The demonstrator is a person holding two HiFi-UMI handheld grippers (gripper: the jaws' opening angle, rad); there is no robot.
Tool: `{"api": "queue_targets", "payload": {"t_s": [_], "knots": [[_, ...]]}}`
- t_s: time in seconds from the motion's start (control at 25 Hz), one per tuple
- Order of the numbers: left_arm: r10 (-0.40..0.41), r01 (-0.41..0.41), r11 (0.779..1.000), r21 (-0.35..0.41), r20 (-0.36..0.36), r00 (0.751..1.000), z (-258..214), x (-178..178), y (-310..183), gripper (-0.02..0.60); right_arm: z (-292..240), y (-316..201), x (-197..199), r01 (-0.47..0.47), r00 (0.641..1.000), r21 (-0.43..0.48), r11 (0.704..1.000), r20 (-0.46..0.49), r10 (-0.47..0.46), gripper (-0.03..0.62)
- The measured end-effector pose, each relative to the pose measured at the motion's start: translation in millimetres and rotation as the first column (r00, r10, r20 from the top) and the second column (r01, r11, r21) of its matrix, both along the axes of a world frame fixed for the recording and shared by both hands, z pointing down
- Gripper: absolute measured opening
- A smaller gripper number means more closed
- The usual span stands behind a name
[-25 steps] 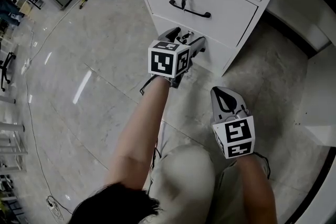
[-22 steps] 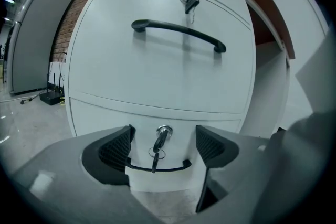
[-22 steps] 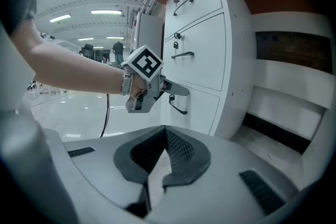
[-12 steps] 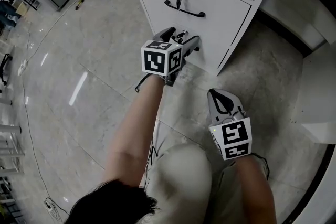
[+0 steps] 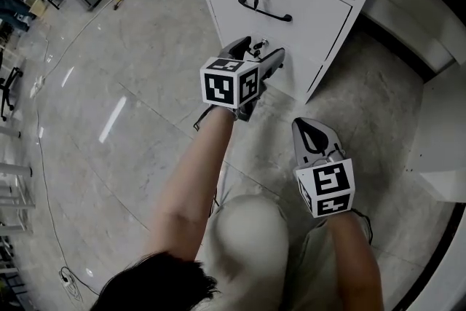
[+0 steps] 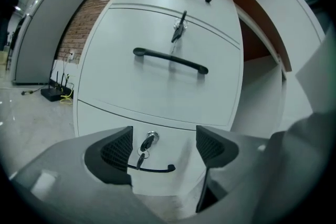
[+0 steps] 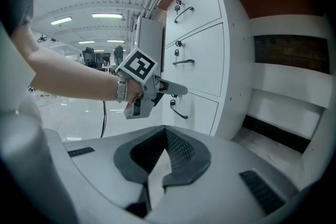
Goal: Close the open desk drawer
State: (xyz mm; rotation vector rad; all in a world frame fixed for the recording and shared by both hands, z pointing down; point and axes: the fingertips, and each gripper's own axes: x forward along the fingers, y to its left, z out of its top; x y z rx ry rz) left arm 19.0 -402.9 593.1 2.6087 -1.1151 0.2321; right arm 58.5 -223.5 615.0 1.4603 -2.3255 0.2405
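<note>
Desk drawer: the lowest of the stacked fronts in the white cabinet, low down by the floor. Its front looks almost level with the middle drawer above it (any gap left cannot be made out).

The left tongs point squarely at this front from close by. They stand wide apart and hold nothing. In the left gripper view, the key in its lock and the black handle beneath it lie between the two pads.

The right tongs hang lower and to the right, well clear of the cabinet, with the tips together on nothing.

Hazards, as a judgement:
- A straight push may strike the key, because it projects between the pads. It could bend or turn.
- A pad catching behind the handle could drag the drawer out on withdrawal.
- Off-centre pressure may skew the drawer and leave it short of flush.
</note>
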Motion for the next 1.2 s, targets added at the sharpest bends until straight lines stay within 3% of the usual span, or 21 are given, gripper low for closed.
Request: {"api": "queue_targets", "payload": {"t_s": [0.32,0.52,0.72,0.96,1.12,1.2], "knots": [[-0.003,0.001,0.999,-0.054,-0.033,0.999,-10,-14,32,0.377,-15,2,1,0.0,0.998,0.022,1.0,0.063,-0.002,0.011],[-0.006,0.005,0.999,-0.041,-0.012,1.0,-18,-21,57,0.368,-24,8,-6,0.028,0.997,0.047,0.999,0.073,-0.031,0.011],[-0.001,0.001,1.0,-0.002,0.051,0.999,-26,-23,81,0.309,-33,14,-7,0.055,0.995,0.07,0.996,0.075,-0.06,0.011],[0.009,-0.013,0.998,0.059,0.068,0.998,-50,-24,111,0.169,-32,28,-9,0.1,0.993,0.081,0.992,0.054,-0.104,0.011],[0.006,-0.012,0.996,0.089,0.073,0.997,-70,-26,126,0.019,-36,32,-10,0.127,0.99,0.083,0.988,0.057,-0.132,0.011],[0.031,-0.035,0.996,0.082,0.055,0.998,-79,-23,136,0.008,-41,33,-10,0.15,0.987,0.072,0.986,0.049,-0.154,0.011]]}}
